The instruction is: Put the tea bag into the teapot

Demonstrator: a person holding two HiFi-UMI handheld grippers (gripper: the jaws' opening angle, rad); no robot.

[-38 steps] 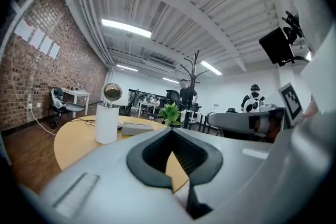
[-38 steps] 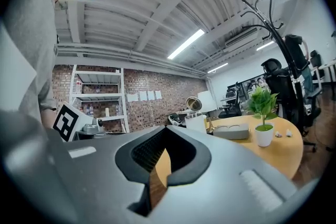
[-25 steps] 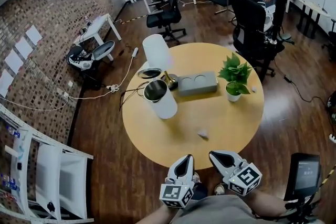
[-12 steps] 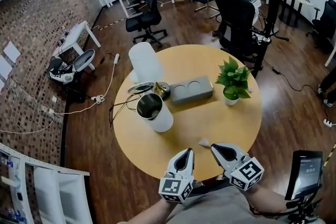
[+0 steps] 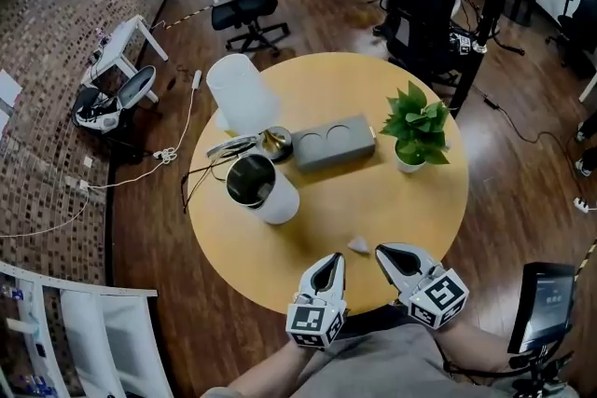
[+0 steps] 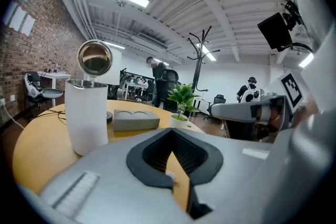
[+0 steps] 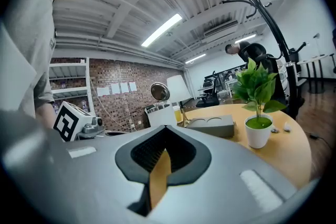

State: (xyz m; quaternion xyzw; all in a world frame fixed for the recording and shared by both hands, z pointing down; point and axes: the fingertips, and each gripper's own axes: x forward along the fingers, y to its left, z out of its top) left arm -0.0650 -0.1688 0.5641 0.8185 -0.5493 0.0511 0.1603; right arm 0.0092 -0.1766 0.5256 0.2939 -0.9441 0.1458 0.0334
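1. Both tongs have come forward over the near rim of the round table (image 5: 312,214) since a second ago. The left tongs (image 5: 333,262) and the right tongs (image 5: 384,253) now sit side by side at the lower centre of the frame.
2. The tea bag (image 5: 358,244), a small pale scrap on the wood, now lies just beyond their tips and between them, touched by neither.
3. Both tongs are pressed together with nothing in them, as each gripper view shows.
4. The teapot (image 5: 261,188), white and tall, stands well apart at centre left, with its shiny lid (image 6: 95,58) raised and its mouth open.
5. The reach looks nearly done, and one pair will probably have to spread before it can pinch the bag.
6. Neither gripper view shows the tea bag for certain. Its string or tag is too small to make out, and the teapot's inside is dark. The lower edge of the frame cuts off the person's arms.
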